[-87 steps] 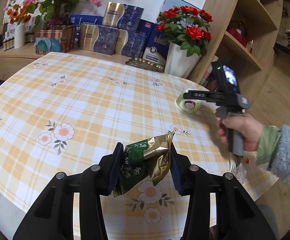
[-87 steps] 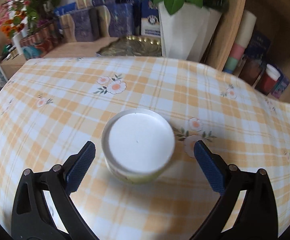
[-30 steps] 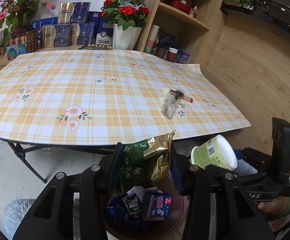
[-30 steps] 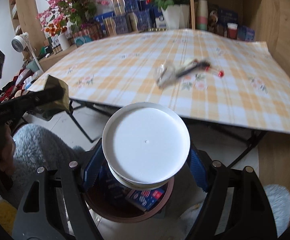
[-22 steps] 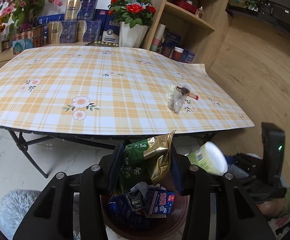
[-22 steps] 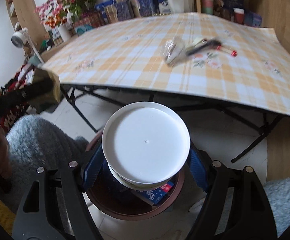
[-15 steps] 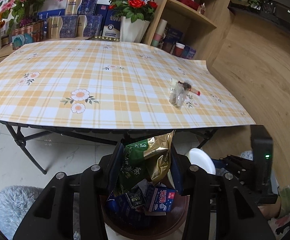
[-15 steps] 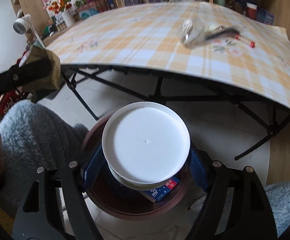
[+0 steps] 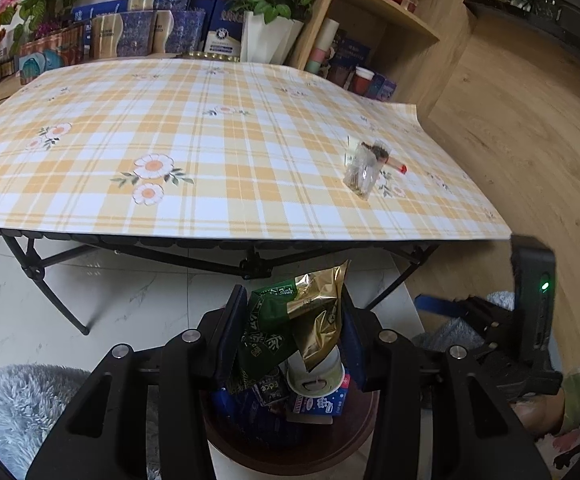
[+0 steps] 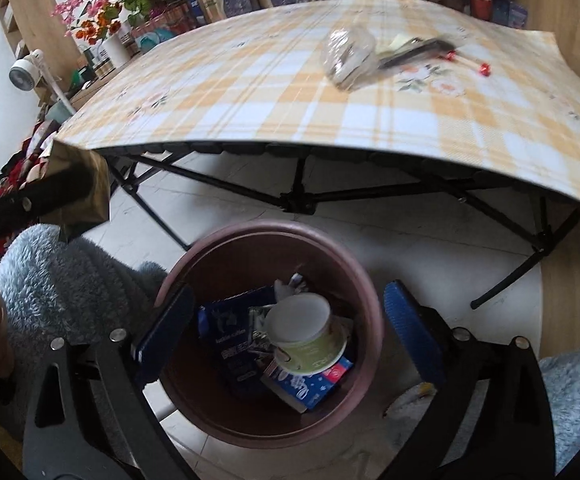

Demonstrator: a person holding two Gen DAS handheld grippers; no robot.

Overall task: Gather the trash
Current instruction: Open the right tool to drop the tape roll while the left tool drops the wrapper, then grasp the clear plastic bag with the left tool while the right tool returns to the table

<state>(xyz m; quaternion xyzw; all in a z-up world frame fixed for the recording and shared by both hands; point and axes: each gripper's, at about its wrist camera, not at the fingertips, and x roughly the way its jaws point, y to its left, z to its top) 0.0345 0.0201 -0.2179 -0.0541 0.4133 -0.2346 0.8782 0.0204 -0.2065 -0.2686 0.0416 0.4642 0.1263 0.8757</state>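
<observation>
Jaws of the right gripper [image 10: 285, 332] have just been opened wide and nothing is held; the green cup [image 10: 308, 338] lies in the brown bin [image 10: 273, 228]. The crumpled green-and-gold wrapper [image 9: 294, 320] is clamped by the left gripper [image 9: 294, 336] above the bin, near the table [image 9: 209, 140].

Your crumpled green-and-gold foil wrapper [image 9: 296, 320] covers the upper side of the pale green paper cup [image 9: 317, 380] in the left wrist view, and the black finger arms cut off both flanks of the round brown plastic bin [image 9: 290, 444]. The bin's near rim at 6 o'clock runs off the picture's bottom edge. In the right wrist view you see only a gold corner of that wrapper [image 10: 85, 196] at 9 o'clock; the rest sits behind the black arm. The clear crinkled plastic bag [image 10: 348, 58] at 1 o'clock is smeared, its contents unreadable. Print on the blue packets [image 10: 229, 340] under the cup is too small to read.
</observation>
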